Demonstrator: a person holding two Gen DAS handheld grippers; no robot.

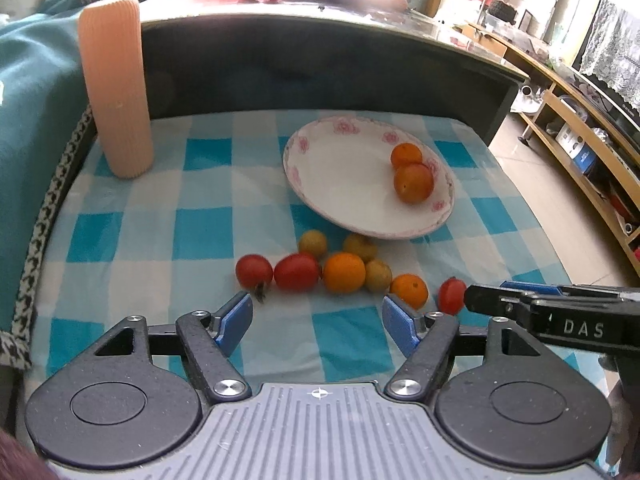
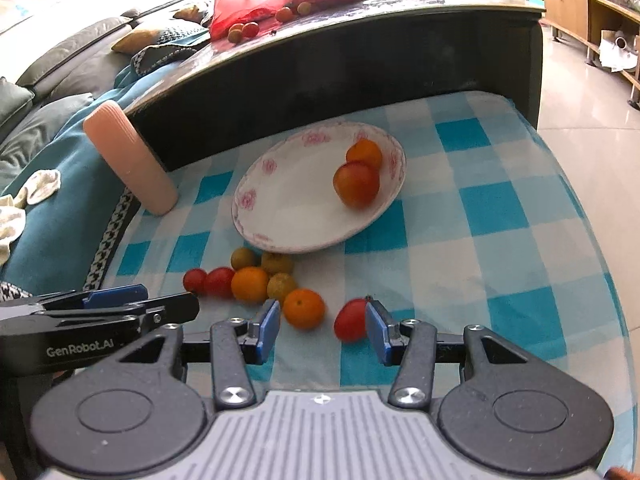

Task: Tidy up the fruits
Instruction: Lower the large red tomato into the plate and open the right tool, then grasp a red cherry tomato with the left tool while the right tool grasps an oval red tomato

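Two orange fruits sit on the plate [image 1: 352,184], eight lie on the cloth [image 1: 132,240]; both tongs gape empty.

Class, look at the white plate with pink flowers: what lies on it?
On the plate lie two orange fruits, touching, near its right rim. The rest of its surface is bare. The nearer fruit partly covers the farther one, so its hidden side cannot be seen.

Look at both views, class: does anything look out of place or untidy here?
Yes. Only two orange fruits sit on the floral plate; the loose fruits lie scattered on the checked cloth in front of it. Nothing looks spilled or damaged.
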